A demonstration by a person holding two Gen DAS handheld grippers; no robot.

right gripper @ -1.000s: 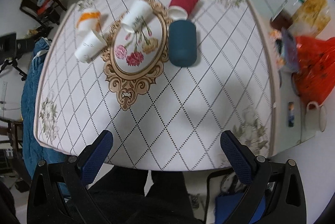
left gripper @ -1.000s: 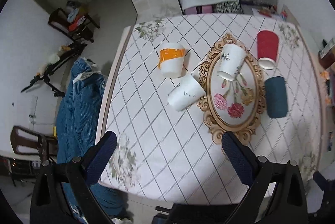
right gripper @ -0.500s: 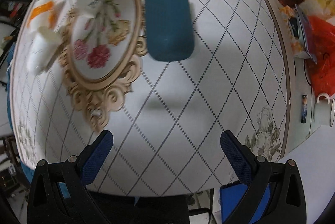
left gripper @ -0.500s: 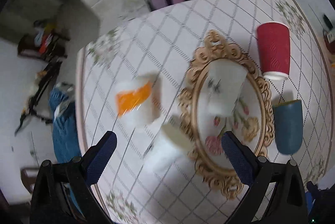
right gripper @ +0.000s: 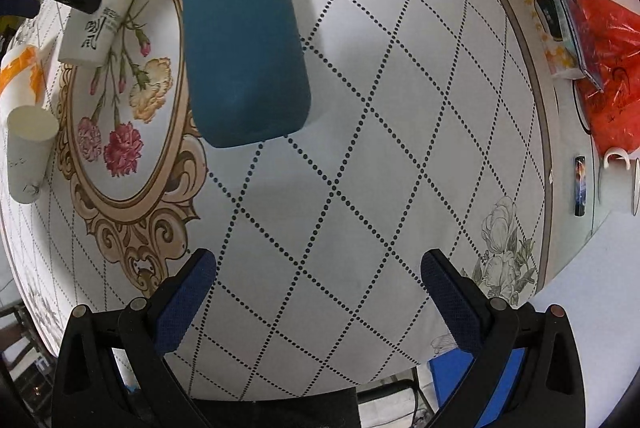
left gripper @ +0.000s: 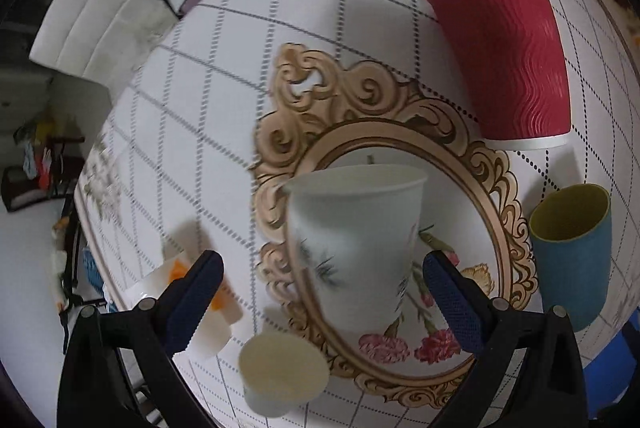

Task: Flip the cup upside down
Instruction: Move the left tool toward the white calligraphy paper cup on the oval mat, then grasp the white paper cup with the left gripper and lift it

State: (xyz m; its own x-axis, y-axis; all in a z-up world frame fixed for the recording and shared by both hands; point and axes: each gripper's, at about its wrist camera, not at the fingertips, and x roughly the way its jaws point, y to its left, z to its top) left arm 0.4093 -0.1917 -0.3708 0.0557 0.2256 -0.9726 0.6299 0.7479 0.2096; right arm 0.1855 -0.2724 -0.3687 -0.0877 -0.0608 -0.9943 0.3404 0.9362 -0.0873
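Observation:
A white paper cup with a leaf print (left gripper: 352,244) stands on the ornate oval placemat (left gripper: 472,164). My left gripper (left gripper: 320,288) is open, its blue pads on either side of the cup's lower half, not touching. The same cup shows at the upper left of the right wrist view (right gripper: 98,16), with the left gripper beside it. A blue cup (right gripper: 244,48) stands beside the placemat (right gripper: 120,188), ahead of my right gripper (right gripper: 318,288), which is open and empty above bare tablecloth. The blue cup also shows in the left wrist view (left gripper: 572,252).
A red ribbed cup (left gripper: 504,60) stands rim-down behind the placemat. A plain white cup (left gripper: 280,380) and an orange-and-white cup (left gripper: 188,292) stand left of the placemat. A red plastic bag (right gripper: 604,60), boxes and a mug crowd the right table edge. A white chair (left gripper: 96,24) stands beyond the table.
My left gripper has come down and forward until its pads flank the leaf-print cup. My right gripper has moved lower and closer to the blue cup.

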